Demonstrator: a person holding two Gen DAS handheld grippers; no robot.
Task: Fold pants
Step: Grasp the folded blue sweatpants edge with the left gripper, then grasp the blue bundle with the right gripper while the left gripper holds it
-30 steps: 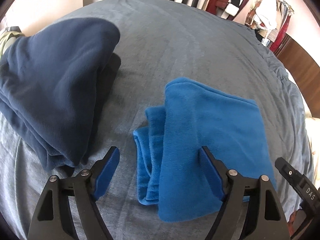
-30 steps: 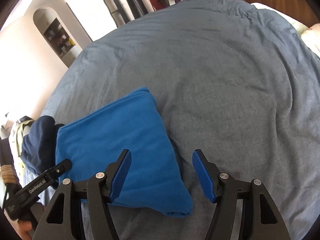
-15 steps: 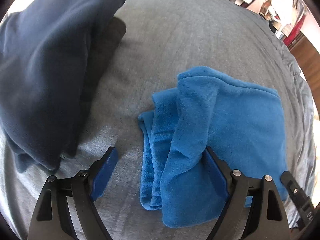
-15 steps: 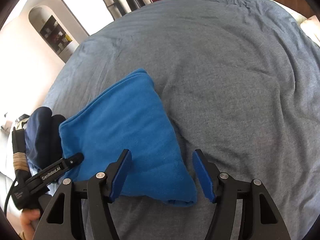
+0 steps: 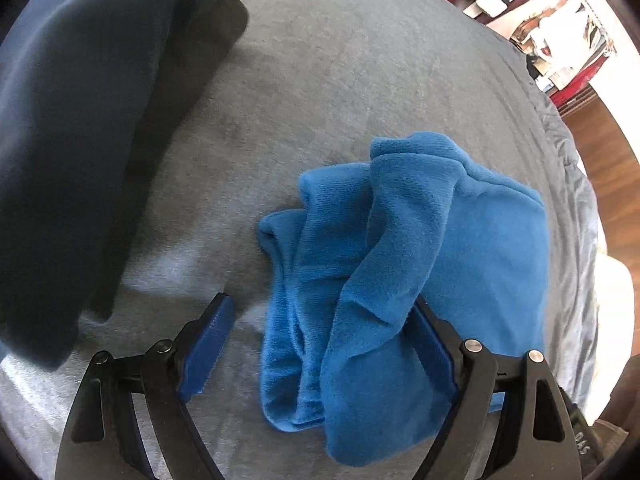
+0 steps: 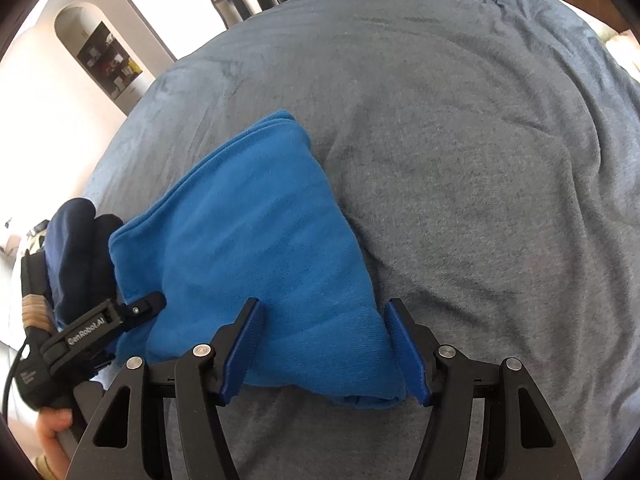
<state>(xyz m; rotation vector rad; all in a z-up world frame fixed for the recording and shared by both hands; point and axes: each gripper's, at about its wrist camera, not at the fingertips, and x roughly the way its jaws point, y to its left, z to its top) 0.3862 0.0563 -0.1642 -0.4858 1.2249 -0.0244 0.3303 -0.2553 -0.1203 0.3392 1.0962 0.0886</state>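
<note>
The folded bright blue pants (image 5: 404,264) lie on the grey bedspread (image 5: 352,80). My left gripper (image 5: 320,344) is open and straddles their loose bunched end, its right finger under a raised flap of cloth. In the right wrist view the blue pants (image 6: 256,248) form a neat folded block. My right gripper (image 6: 324,344) is open, with its jaws on either side of the pants' near corner. The left gripper (image 6: 100,320) shows at the far left of that view.
A dark navy garment (image 5: 68,128) is piled on the bed left of the blue pants and also shows in the right wrist view (image 6: 76,256). Hanging clothes (image 5: 560,36) and a wooden floor (image 5: 604,168) lie beyond the bed's far right edge.
Both grippers have moved forward and lower onto the blue pants. The pants' left end has bunched up and one flap has risen against the left gripper's right finger.
</note>
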